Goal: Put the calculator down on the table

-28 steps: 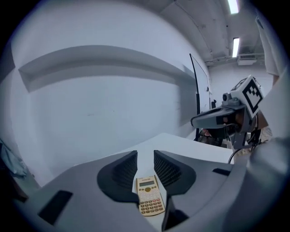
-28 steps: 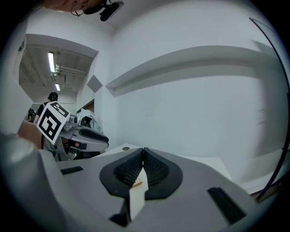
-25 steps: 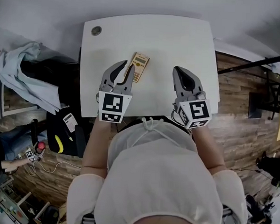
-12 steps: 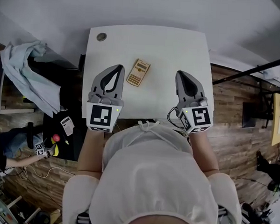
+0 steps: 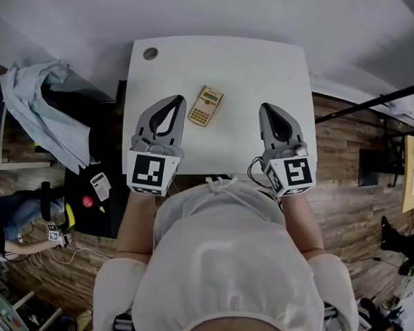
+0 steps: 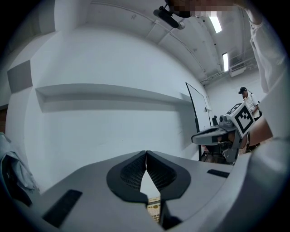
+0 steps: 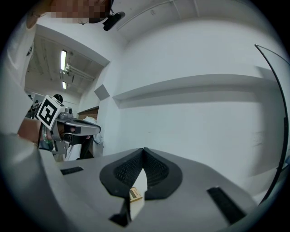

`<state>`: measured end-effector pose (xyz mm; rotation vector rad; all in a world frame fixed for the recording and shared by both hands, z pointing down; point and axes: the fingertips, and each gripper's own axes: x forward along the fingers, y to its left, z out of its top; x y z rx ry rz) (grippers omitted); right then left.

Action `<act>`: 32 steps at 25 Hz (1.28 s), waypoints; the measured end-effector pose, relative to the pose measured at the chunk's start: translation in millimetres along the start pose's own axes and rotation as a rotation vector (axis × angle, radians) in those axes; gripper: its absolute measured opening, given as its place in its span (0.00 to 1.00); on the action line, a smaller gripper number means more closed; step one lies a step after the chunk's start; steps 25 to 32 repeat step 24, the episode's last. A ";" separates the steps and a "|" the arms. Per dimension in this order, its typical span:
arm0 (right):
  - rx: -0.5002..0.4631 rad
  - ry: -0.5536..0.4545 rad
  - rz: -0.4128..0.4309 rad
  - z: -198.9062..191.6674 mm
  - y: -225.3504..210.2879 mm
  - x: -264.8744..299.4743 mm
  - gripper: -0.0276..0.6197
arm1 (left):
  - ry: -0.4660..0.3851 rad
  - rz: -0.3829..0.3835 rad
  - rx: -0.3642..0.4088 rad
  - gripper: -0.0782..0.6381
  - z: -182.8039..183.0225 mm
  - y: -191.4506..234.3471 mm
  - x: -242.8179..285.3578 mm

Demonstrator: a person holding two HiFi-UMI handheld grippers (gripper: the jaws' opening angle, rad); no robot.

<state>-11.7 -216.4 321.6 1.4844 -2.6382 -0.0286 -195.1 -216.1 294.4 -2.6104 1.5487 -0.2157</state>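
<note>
The calculator (image 5: 205, 106) is lying on the table (image 5: 254, 67), and we are holding the left gripper (image 5: 176, 98) and right gripper (image 5: 265, 108) clenched, empty, nearer us.

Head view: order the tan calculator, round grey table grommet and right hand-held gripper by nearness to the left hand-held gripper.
1. Tan calculator, right of the left hand-held gripper.
2. Round grey grommet, table's far-left corner.
3. Right hand-held gripper, opposite side.

Bench (image 5: 267, 74): white, rectangular top.
Calculator (image 5: 205, 106): lies flat near the middle, slightly askew.
Round cap (image 5: 150, 53): far-left corner.
</note>
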 end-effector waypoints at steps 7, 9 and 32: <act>0.006 0.004 -0.001 -4.5 -4.0 5.0 0.05 | 0.032 -0.011 0.008 0.14 -7.7 -0.6 8.9; 0.001 0.000 0.005 -4.3 -4.6 7.7 0.05 | 0.043 -0.018 -0.002 0.14 -12.1 -1.3 12.7; -0.013 0.011 0.017 -11.1 -17.3 25.9 0.05 | 0.095 -0.001 -0.031 0.14 -30.7 0.7 36.3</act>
